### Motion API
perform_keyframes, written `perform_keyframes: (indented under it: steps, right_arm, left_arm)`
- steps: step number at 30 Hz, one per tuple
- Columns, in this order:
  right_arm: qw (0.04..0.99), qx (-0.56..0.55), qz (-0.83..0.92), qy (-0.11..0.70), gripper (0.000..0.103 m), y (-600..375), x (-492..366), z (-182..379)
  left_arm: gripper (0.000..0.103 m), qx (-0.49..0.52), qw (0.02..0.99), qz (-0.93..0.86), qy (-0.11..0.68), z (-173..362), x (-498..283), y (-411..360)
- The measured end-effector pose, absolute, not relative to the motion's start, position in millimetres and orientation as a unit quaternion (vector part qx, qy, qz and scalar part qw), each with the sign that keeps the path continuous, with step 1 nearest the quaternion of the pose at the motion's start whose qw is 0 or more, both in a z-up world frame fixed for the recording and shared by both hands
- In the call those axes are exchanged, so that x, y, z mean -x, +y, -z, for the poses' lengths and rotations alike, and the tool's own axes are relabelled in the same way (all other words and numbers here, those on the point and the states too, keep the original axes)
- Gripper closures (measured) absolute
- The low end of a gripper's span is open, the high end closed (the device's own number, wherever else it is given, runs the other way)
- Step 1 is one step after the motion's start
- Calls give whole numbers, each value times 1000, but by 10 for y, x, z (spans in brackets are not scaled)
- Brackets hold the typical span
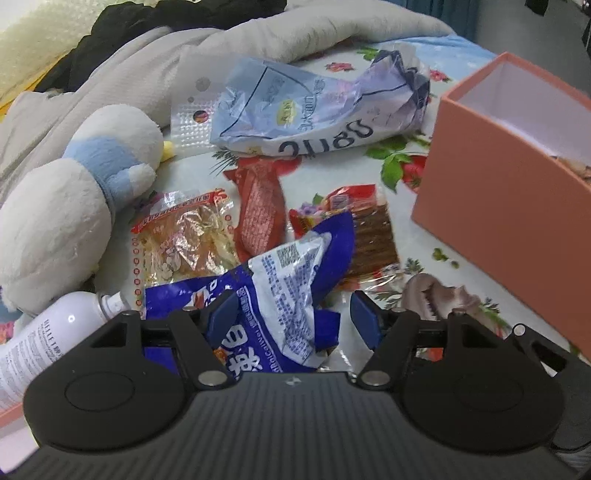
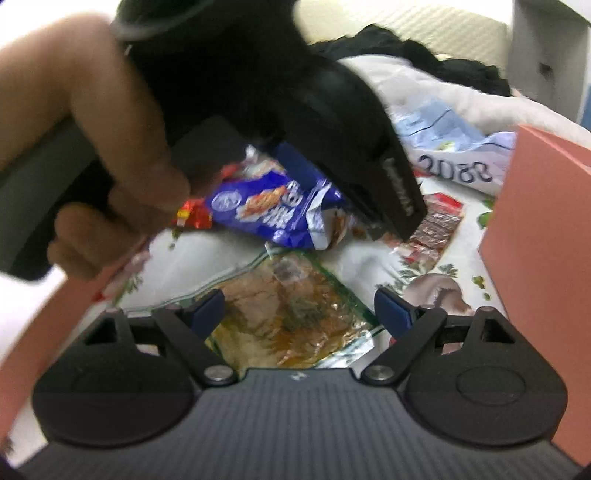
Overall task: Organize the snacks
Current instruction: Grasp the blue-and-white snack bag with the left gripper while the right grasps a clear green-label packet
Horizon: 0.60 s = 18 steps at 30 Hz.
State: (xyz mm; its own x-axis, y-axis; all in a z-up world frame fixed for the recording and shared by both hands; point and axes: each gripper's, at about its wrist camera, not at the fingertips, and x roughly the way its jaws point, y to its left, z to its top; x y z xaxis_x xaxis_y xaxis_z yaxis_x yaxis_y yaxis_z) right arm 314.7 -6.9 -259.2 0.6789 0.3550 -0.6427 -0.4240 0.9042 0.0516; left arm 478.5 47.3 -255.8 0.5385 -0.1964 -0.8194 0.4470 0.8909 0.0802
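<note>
Snack packets lie scattered on the floral sheet (image 1: pixel 332 166) beside the pink box (image 1: pixel 498 192). Left gripper (image 1: pixel 295 314) has jaws apart astride the crumpled blue-white packet (image 1: pixel 280 280), pads not pressing it. Right gripper (image 2: pixel 299 310) is spread wide over a clear brown-snack pouch (image 2: pixel 288 314), nothing held.

1. White plush toy (image 1: pixel 55 218) with a pale blue band, lying at the left on the bedding.
2. White spray bottle (image 1: pixel 44 339), on its side just below the toy.
3. Grey quilt (image 1: pixel 122 81), bunched behind.
4. Black garment (image 1: pixel 122 33), possibly a jacket, atop the quilt.
5. Floral sheet (image 1: pixel 417 236) underneath.
</note>
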Motion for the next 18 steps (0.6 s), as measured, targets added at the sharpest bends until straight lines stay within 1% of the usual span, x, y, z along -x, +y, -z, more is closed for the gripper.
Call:
perform_keyframes:
  steps: [2,3,4,8,9,10,14,18]
  right_arm:
    - [906,51,-222,357,4,-67,-3199,2599]
    - [903,51,-223,364,3,-72,-3229,2598]
    - [900,55,-225,368,2,-45,-3251,2601]
    - [893,59,-230,382,3,-29,-3299,2579]
    - [892,61,-231,383,3,-24,-3302,2574]
    - [891,61,-232,384,5,-26,-3314,2565]
    - [890,62,-238,384,21,-61,-3231,2556]
    - [884,67,-247,391,32,-112,-3241,2500]
  left_arm:
    - [38,-141,867,179,443,2561,-4775,480]
    - [46,-142,869,171,443,2567,-4778,487]
    - [51,-143,868,169,443,2566,-4776,485]
    - [62,-138,867,160,451,2535,-4770,489]
    - [67,-138,867,157,452,2526,-4758,485]
    - [72,-139,868,153,451,2516,-4737,475]
    - [78,-143,870,144,450,2496,-4675,449]
    - [84,-123,875,130,450,2439,-4614,479]
